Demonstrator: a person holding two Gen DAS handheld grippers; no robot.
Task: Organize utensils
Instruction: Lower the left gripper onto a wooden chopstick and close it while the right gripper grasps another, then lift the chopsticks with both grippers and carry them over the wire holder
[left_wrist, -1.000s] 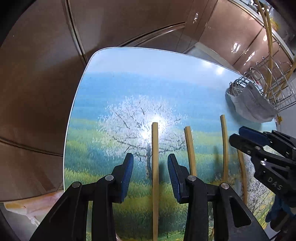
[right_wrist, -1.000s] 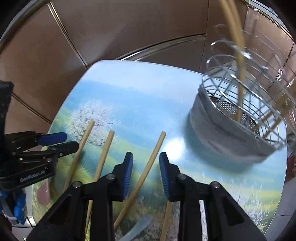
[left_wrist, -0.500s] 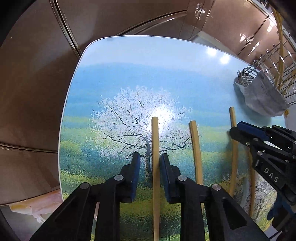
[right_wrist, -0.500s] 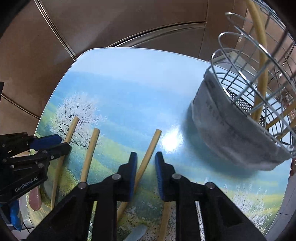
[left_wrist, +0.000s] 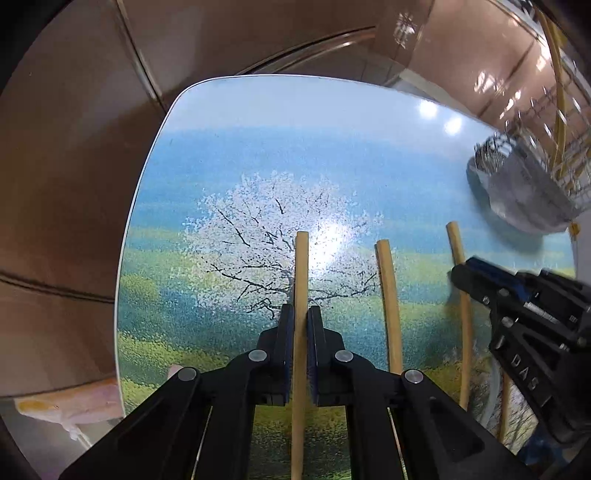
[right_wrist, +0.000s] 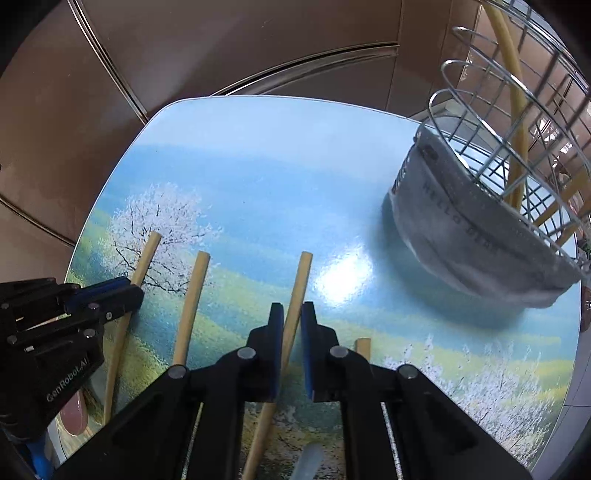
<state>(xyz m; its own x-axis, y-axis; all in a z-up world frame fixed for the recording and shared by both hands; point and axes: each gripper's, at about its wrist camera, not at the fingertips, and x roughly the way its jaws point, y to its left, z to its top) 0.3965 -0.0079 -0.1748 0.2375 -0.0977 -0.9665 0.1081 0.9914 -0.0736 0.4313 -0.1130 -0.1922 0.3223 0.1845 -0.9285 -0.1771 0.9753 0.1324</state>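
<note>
Several wooden-handled utensils lie side by side on a table (left_wrist: 258, 155) printed with a blossom tree. My left gripper (left_wrist: 300, 314) is shut on the leftmost handle (left_wrist: 301, 266). My right gripper (right_wrist: 291, 314) is closed around the third handle (right_wrist: 299, 280), with a small gap left on one side. In the right wrist view the left gripper (right_wrist: 129, 291) sits over the leftmost handle (right_wrist: 147, 251). A wire utensil basket (right_wrist: 509, 177) with a grey base stands at the right, with several handles upright in it.
A second handle (left_wrist: 386, 280) lies between the two gripped ones, and a shorter one (right_wrist: 363, 347) lies to the right of my right gripper. Spoon bowls lie near the table's front edge (right_wrist: 75, 413). Brown tiled floor surrounds the table.
Both grippers have closed from wide open onto their handles. Both have moved a little forward along the handles.
</note>
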